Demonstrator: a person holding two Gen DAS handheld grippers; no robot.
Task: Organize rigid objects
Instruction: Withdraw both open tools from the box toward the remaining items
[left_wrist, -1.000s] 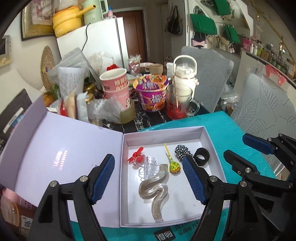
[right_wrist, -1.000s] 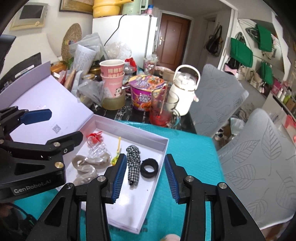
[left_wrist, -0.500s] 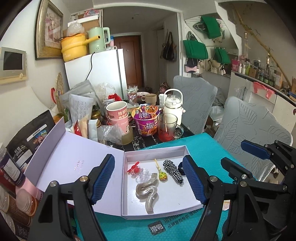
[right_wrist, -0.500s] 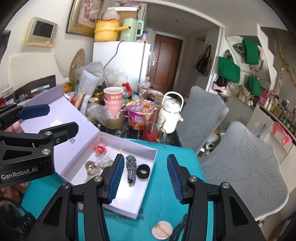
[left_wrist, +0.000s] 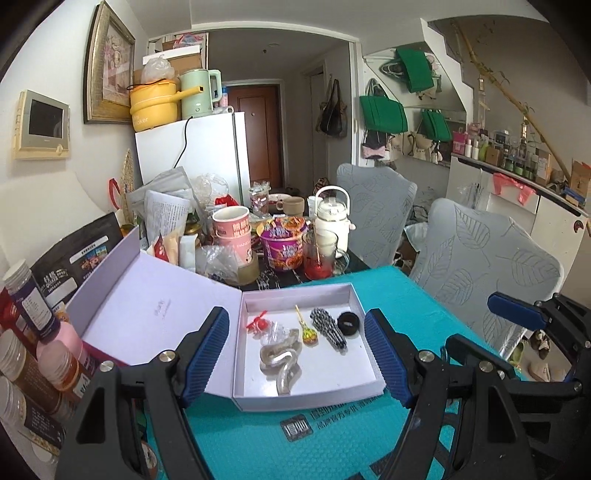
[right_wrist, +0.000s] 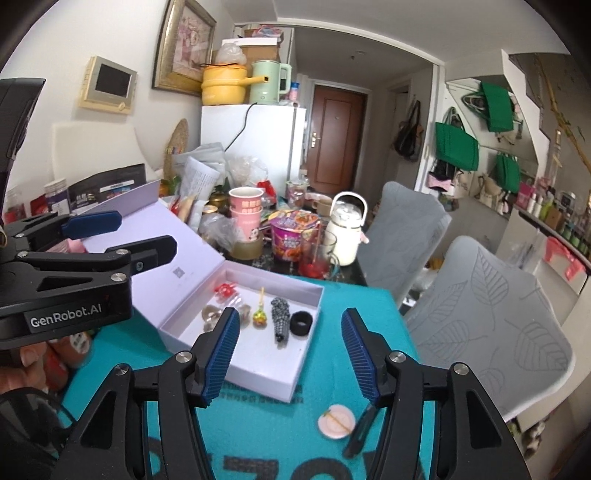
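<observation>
A lilac box (left_wrist: 365, 386) (right_wrist: 258, 384) with its lid folded open to the left lies on the teal mat. Inside it are a black ring (left_wrist: 348, 324) (right_wrist: 301, 323), a checkered black-and-white piece (left_wrist: 328, 328) (right_wrist: 279, 318), a small lollipop-like charm (left_wrist: 309, 336) (right_wrist: 259, 316), a wavy clear clip (left_wrist: 282, 360), a clear piece and a red bow (left_wrist: 258, 325) (right_wrist: 226, 290). My left gripper (left_wrist: 297, 356) hangs open in front of the box, empty. My right gripper (right_wrist: 290, 352) is opening, nothing between its fingers. A pink round item (right_wrist: 336, 421) and a black clip (right_wrist: 360, 428) lie on the mat near it.
Cups, a purple noodle bowl (left_wrist: 282, 243), a red-tinted glass mug (left_wrist: 321, 256) and a white kettle (left_wrist: 332, 225) crowd the table behind the box. Jars (left_wrist: 33, 354) stand at the left edge. Two grey chairs (left_wrist: 476, 254) stand at the right. A fridge is at the back.
Both grippers have pulled back and up from the box, which now looks smaller and farther. The right gripper's jaws have widened. The pink item and black clip came into the right view.
</observation>
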